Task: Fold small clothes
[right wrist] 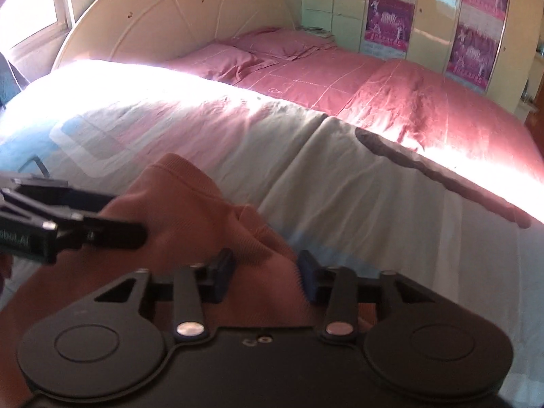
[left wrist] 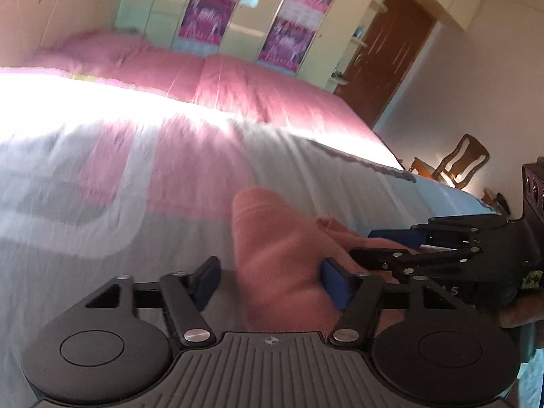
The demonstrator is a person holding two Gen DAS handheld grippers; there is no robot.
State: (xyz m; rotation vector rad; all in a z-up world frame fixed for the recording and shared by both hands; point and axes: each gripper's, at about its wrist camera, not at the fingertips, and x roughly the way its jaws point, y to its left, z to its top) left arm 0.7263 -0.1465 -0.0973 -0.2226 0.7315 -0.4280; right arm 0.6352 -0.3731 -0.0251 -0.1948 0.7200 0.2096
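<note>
Salmon-pink garment (left wrist: 282, 255) bunched on the bed (left wrist: 102, 210) near its front edge, bare sheet stretching beyond. Left gripper (left wrist: 272, 282) and right gripper (right wrist: 267, 277) each straddle a fold, jaws parted, pads not pressing. Only the right wrist view shows the headboard (right wrist: 176, 23); only the left, a chair (left wrist: 455, 163).

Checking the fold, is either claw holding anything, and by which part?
Left claw holds nothing, open astride the pink garment. Right claw has a garment fold between its pads; grip unclear.

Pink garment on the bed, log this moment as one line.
pink garment bunched on bed | left gripper open around it | right gripper open around fold
</note>
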